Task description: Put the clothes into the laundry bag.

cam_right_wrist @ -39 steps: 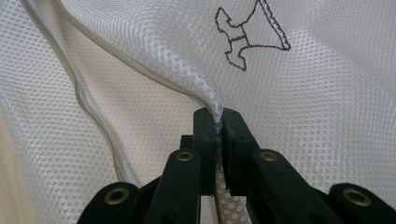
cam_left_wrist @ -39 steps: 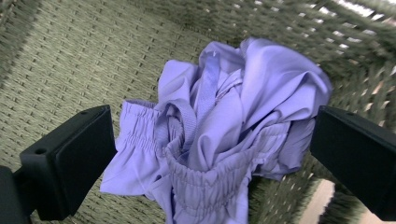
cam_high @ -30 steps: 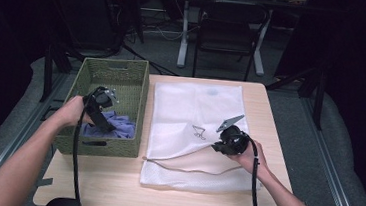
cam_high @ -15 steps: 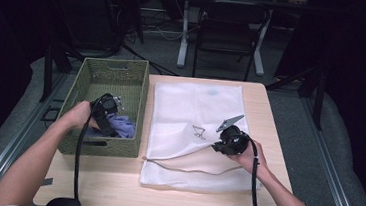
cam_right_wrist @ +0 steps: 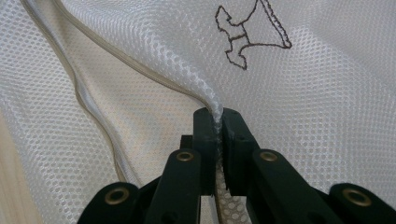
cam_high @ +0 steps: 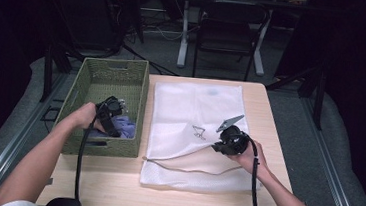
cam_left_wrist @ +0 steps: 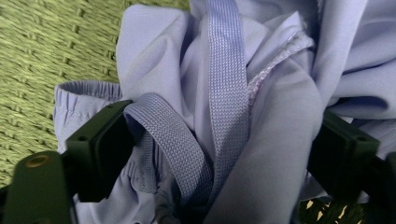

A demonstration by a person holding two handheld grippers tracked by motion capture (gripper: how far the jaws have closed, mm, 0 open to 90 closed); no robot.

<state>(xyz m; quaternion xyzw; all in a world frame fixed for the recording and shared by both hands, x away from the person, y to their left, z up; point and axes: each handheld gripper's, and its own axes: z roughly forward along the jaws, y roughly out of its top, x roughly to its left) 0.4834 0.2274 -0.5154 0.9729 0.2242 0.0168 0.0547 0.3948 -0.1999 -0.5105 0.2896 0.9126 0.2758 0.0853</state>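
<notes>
Left tool (cam_left_wrist: 215,154) is down in the green basket (cam_high: 87,147), jaws just closing around the bunched lavender garment (cam_left_wrist: 261,93), pads not yet pressing. Right tool (cam_right_wrist: 218,140) pinches a fold of the white mesh bag (cam_right_wrist: 317,107) on the surface (cam_high: 113,187).

From the high view the lavender crumpled fabric garment (cam_high: 121,126) sits half buried behind the left gripper (cam_high: 112,111) and the near wall of the olive-green woven rectangular basket (cam_high: 98,146), so its full shape cannot be told. In the left gripper view the garment runs off the top, right and bottom edges, and whether the pads actually press on it is unclear. The small dark stitched emblem (cam_high: 198,132) on the white mesh zippered laundry bag (cam_high: 196,104) is too tiny overhead to read, and its top is cut off in the right gripper view (cam_right_wrist: 250,32)
</notes>
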